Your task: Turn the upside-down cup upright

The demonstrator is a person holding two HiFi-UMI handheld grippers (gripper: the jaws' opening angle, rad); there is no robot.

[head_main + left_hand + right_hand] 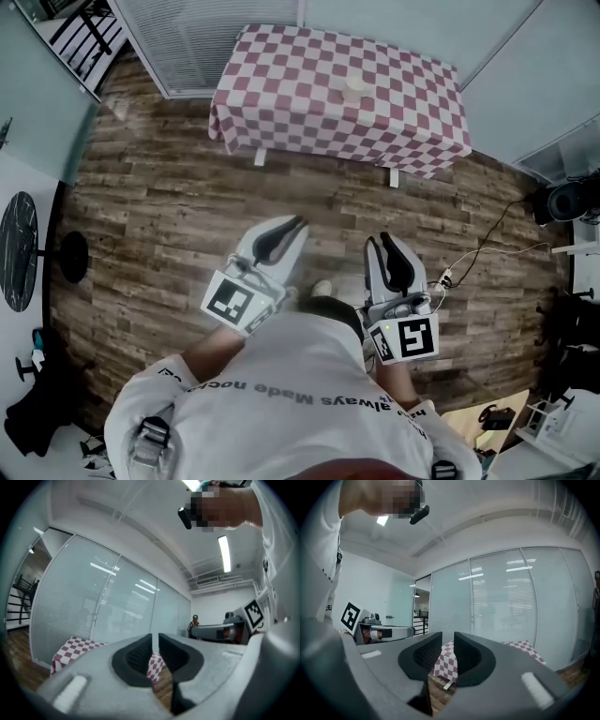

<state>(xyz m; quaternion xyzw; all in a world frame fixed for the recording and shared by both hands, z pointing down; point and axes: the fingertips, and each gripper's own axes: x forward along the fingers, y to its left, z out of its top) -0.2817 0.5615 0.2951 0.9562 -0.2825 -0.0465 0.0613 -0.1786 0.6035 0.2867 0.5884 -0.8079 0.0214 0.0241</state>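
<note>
- Head view: the approach step is being carried out; no contact with the cup (354, 89) is being made yet.
- The cup is being shown as a small pale object on the checked cloth of the desk (281, 84), towards the far right part of the top. At this size it cannot be told which end is up.
- The left tongs (298, 225) and the right tongs (382, 241) are being held level at waist height over the wooden floor (169, 216), well apart from the desk and pointing towards it.
- Left gripper view: the left tongs (155, 639) are being held narrow, with only a thin slit between the pads and nothing in it. The desk (70, 648) is being seen low beyond the jaws; the cup cannot be made out here.
- Right gripper view: the right tongs (448, 639) are likewise being held narrow and empty. The checked cloth of the desk (520, 645) is being seen behind them; the cup cannot be made out.
- Next move, as a judgement: the gap to the desk is to be closed first. One pair of tongs is then to be opened wider than the cup body and brought in level around its side wall.
- A rolling of the wrist is being called for after the grip, so enough clearance above the desk is to be allowed.
</note>
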